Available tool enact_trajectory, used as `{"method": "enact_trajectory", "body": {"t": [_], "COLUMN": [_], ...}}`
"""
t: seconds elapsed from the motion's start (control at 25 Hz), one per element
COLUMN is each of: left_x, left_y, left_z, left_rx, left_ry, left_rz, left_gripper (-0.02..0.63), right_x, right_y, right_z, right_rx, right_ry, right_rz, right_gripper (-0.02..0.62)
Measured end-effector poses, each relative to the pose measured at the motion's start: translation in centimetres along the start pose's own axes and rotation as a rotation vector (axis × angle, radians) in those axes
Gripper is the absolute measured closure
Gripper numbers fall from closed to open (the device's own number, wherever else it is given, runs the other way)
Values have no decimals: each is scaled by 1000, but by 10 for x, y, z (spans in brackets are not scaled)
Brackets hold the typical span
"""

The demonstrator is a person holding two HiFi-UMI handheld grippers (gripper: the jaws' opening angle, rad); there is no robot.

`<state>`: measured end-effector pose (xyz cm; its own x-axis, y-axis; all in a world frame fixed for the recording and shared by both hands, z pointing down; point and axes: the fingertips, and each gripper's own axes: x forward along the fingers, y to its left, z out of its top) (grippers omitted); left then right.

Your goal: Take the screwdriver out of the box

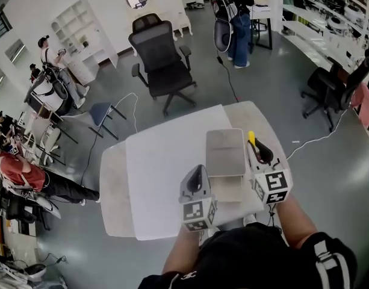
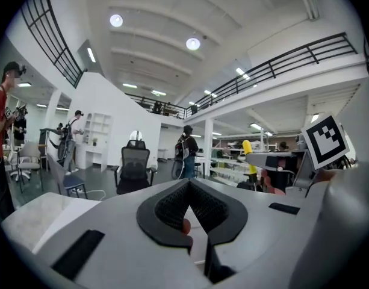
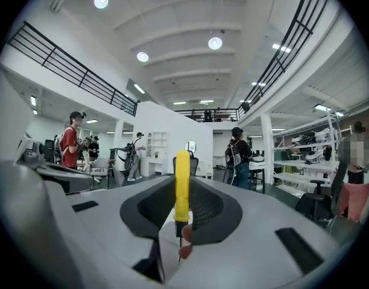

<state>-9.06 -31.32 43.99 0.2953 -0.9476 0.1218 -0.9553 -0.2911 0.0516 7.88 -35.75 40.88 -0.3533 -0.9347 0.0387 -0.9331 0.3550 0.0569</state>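
Observation:
The grey box [image 1: 226,153] lies on the table between my two grippers, its lid folded open toward the far side. My right gripper [image 1: 261,147] hangs to the right of the box, shut on the screwdriver [image 1: 251,138]. Its yellow handle [image 3: 182,182] sticks up past the jaws, and the thin shaft runs down between them. Clear of the box, the screwdriver [image 2: 247,150] also shows at the right of the left gripper view. My left gripper [image 1: 196,173] hovers by the box's near left corner, its jaws [image 2: 190,188] shut with nothing between them.
A white sheet [image 1: 166,179] covers the table's [image 1: 115,191] middle. Beyond the table stands a black office chair [image 1: 160,62]. People stand at the far left [image 1: 55,71] and far back [image 1: 238,17]. Cables cross the grey floor.

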Motion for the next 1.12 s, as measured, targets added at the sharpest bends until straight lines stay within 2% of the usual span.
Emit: {"method": "enact_trajectory", "body": {"t": [0.16,0.48,0.8,1.12], "left_x": [13,23,27,31], "left_y": [-16,-46,-52,-51], "left_z": [2,8,9,8], "left_rx": [14,34,40,41], "left_ry": [-12,-15,-10,-7], "left_rz": [-54,-117,-124,-112], "left_gripper": [595,597,597,595], "right_x": [-9,-25,-28,-27], "right_y": [-19,-33,-37,-39], "right_z": [-1,2,-6,-3], "right_rx": [20,41,37,56], "right_ry": [-15,-22,-7,-40], "right_rz": [-54,-66,-69,-45], "right_gripper": [528,528,528,528]}}
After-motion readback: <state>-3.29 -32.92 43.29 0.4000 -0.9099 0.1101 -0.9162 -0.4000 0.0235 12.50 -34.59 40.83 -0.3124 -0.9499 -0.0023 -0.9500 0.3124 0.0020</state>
